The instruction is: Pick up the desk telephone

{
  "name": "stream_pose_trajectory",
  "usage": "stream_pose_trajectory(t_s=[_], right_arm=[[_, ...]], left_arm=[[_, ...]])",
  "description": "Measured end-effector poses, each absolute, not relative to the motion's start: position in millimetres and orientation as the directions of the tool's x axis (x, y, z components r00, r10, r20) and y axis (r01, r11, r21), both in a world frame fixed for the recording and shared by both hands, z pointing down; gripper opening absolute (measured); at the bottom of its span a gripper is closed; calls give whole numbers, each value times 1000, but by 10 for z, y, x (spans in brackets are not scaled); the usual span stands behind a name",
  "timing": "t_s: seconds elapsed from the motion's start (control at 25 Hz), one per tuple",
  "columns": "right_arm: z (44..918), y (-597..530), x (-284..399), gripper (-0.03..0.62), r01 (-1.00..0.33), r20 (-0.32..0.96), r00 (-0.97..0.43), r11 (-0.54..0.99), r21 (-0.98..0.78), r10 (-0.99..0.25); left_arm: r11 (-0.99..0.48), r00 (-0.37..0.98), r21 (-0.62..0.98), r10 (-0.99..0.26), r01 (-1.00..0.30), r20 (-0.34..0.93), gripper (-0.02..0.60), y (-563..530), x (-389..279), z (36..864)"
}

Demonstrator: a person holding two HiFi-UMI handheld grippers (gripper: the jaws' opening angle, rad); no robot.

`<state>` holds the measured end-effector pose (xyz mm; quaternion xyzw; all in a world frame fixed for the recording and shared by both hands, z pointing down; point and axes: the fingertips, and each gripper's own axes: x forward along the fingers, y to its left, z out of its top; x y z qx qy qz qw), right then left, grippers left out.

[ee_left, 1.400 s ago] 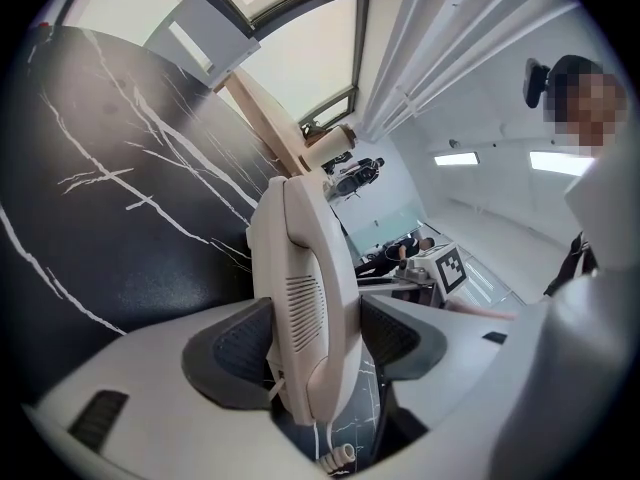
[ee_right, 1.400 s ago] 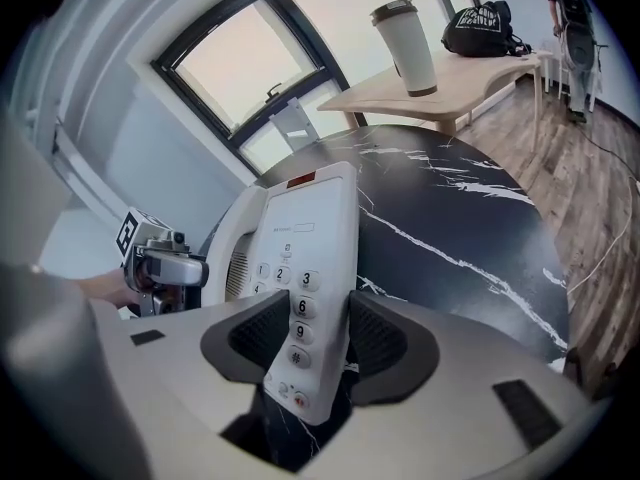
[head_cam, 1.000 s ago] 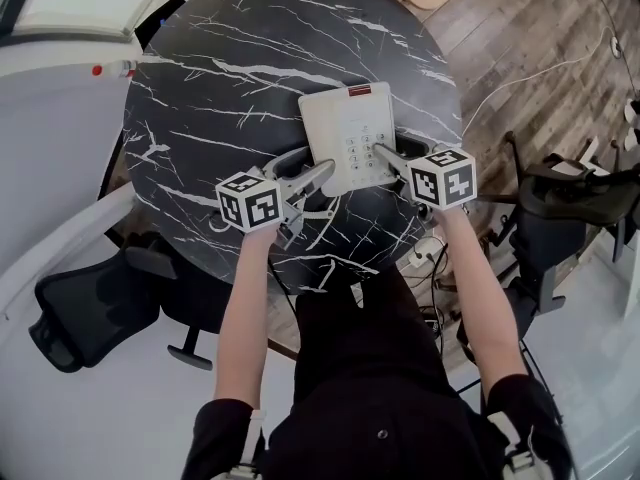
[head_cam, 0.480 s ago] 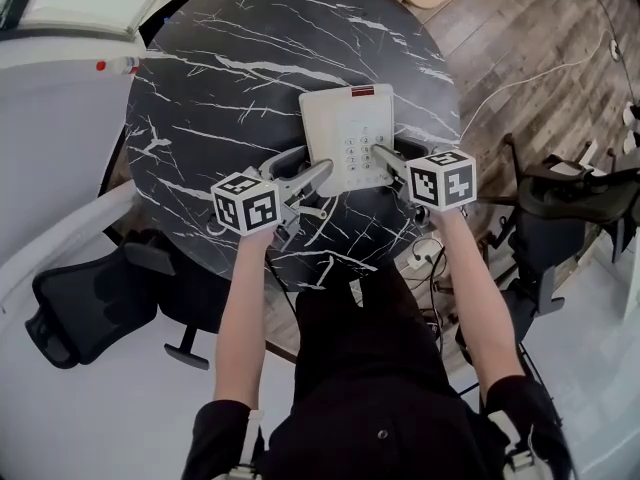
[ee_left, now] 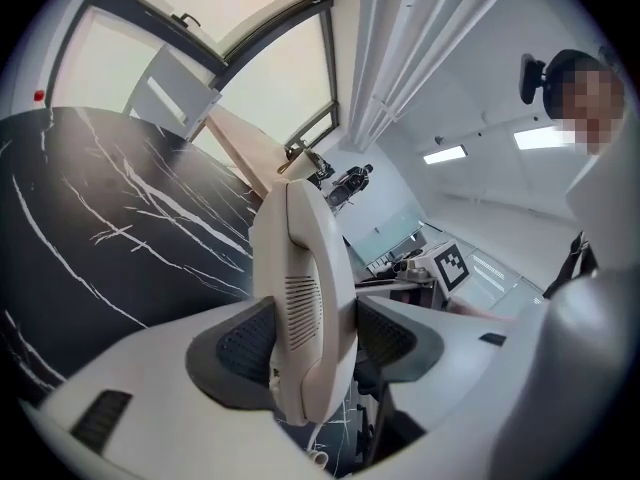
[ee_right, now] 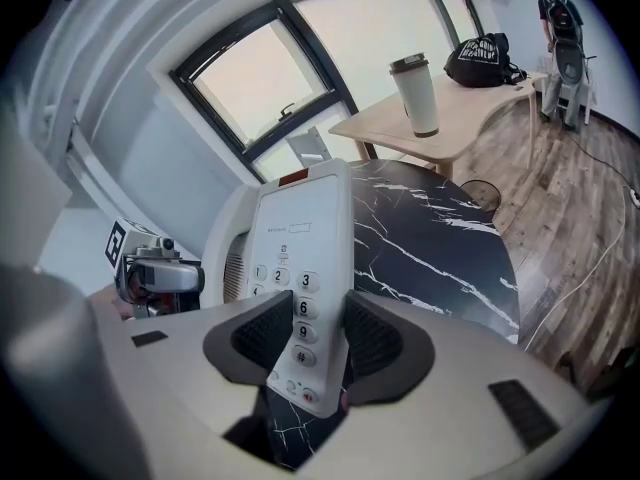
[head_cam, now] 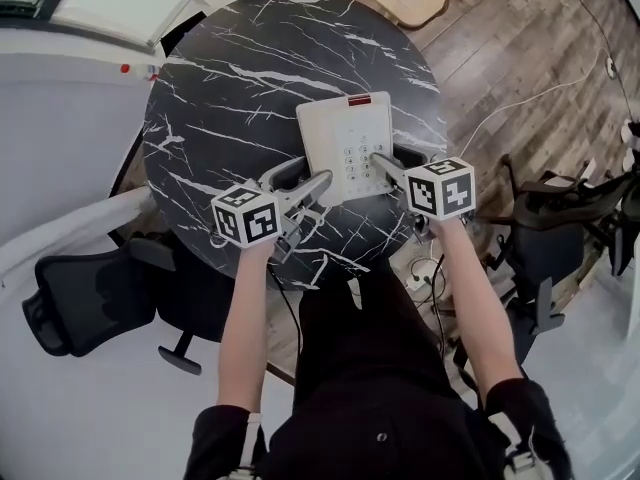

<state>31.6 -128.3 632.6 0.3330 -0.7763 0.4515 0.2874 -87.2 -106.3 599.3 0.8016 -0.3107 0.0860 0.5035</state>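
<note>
The white desk telephone [head_cam: 345, 146] with grey keys and a red strip at its far end hangs over the round black marble table [head_cam: 230, 78], gripped at both near corners. My left gripper [head_cam: 306, 182] is shut on its left side, where the handset [ee_left: 303, 298] stands clamped between the pads. My right gripper [head_cam: 386, 164] is shut on the right side, its pads pressing the keypad edge [ee_right: 300, 303]. In the left gripper view the left gripper [ee_left: 305, 336] shows the table below the phone. The right gripper [ee_right: 303, 336] holds the phone tilted upward.
A black office chair [head_cam: 85, 303] stands at the lower left and another [head_cam: 560, 228] at the right. Cables [head_cam: 430, 258] lie on the wood floor. A wooden desk [ee_right: 440, 118] beyond the table carries a tall cup [ee_right: 414, 93] and a black bag [ee_right: 482, 60].
Both grippers have risen with the telephone held between them, and it now hangs off the table top. The grips have not changed.
</note>
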Motion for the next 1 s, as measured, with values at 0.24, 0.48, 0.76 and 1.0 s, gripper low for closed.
stream_pose_trajectory(t_s=[0.24, 0.48, 0.76, 1.0], right_arm=[[5905, -1297, 333, 181, -756, 710, -637, 424, -499, -300], [5411, -1393, 281, 179, -726, 653, -671, 492, -481, -352], [4802, -1537, 115, 178, -689, 573, -710, 572, -446, -409], [4262, -1622, -21, 178, -655, 491, -745, 639, -404, -452]], left_arm=[[-326, 766, 723, -480, -609, 428, 265, -1014, -843, 5563], [-384, 738, 662, -542, -644, 403, 266, -1043, -874, 5063], [-435, 697, 585, -626, -684, 350, 267, -1102, -1012, 4465], [-475, 662, 504, -688, -721, 298, 268, -1113, -1122, 3938]])
